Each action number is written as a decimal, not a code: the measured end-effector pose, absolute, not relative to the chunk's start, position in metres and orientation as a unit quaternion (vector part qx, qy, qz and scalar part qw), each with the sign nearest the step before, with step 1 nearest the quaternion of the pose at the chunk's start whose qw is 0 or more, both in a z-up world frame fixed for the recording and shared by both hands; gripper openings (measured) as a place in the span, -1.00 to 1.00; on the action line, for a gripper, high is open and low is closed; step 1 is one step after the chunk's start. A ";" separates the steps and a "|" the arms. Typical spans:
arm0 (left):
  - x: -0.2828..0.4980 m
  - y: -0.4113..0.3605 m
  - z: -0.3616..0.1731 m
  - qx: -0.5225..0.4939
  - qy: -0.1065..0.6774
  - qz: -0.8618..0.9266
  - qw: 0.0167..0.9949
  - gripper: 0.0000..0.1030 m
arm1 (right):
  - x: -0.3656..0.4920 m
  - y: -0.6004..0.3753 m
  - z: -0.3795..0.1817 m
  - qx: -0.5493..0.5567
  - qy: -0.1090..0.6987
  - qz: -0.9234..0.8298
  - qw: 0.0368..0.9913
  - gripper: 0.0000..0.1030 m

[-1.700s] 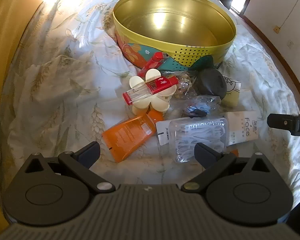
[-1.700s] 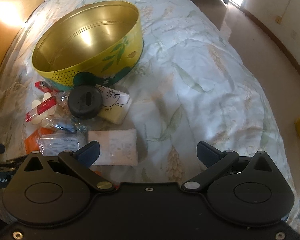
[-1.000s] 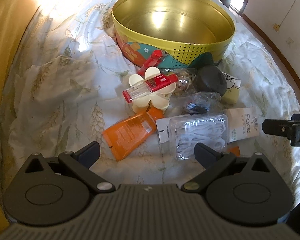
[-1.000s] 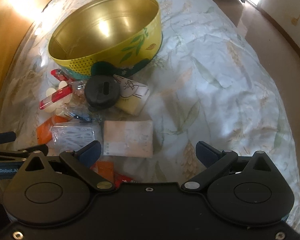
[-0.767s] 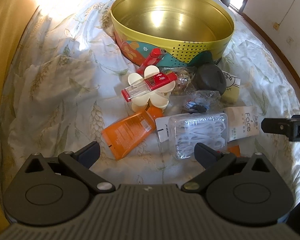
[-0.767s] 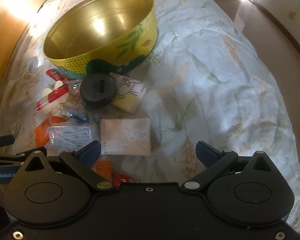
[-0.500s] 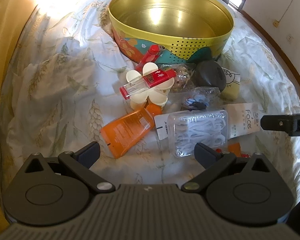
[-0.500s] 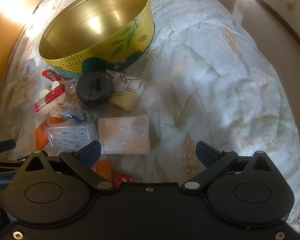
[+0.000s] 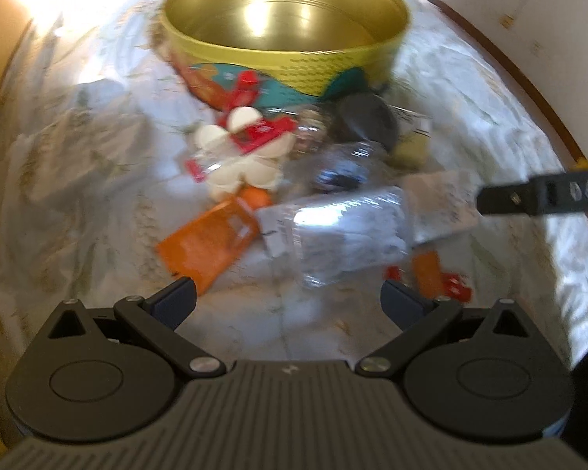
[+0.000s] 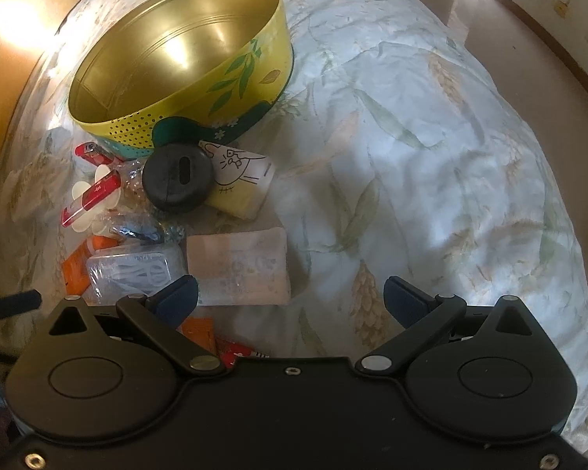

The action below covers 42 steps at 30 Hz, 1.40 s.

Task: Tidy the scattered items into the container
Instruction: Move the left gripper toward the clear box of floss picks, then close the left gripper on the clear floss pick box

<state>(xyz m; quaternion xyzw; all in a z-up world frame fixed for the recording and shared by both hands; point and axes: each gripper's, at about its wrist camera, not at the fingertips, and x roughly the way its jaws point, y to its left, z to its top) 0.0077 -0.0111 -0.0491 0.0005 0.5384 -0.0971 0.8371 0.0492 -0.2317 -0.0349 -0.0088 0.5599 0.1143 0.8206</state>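
Note:
A round yellow tin (image 9: 286, 27) (image 10: 184, 62) stands empty on the bed. In front of it lies a heap: an orange tube (image 9: 211, 243), a clear box of floss picks (image 9: 345, 231) (image 10: 137, 270), a white flower-shaped piece (image 9: 235, 156) under a red-capped clear tube (image 10: 90, 196), a black round disc (image 10: 178, 184), a yellow rabbit-print pack (image 10: 239, 184) and a white face-mask sachet (image 10: 239, 266). My left gripper (image 9: 290, 301) hovers open just short of the orange tube and floss box. My right gripper (image 10: 290, 293) is open above the sachet's right edge.
The bed carries a pale floral sheet (image 10: 411, 156) with free cloth right of the heap. A tan headboard (image 10: 15, 39) runs along the left. Bare floor (image 10: 509, 39) lies past the bed's right edge. One finger of the other gripper (image 9: 541, 196) reaches in from the right.
The left gripper has moved forward and right toward the heap, blurring its view. The right gripper has crept a little closer to the sachet. No item has shifted.

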 end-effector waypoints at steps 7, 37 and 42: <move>0.010 -0.031 -0.039 0.078 0.507 -0.188 0.837 1.00 | 0.051 -0.236 -0.033 0.005 0.560 0.113 0.821 0.98; 0.018 -0.063 -0.092 0.320 0.401 -0.340 0.788 0.59 | 0.057 -0.246 -0.033 0.035 0.562 0.108 0.819 0.98; 0.017 -0.064 -0.086 0.313 0.405 -0.331 0.793 0.32 | 0.058 -0.247 -0.034 0.038 0.564 0.106 0.818 0.98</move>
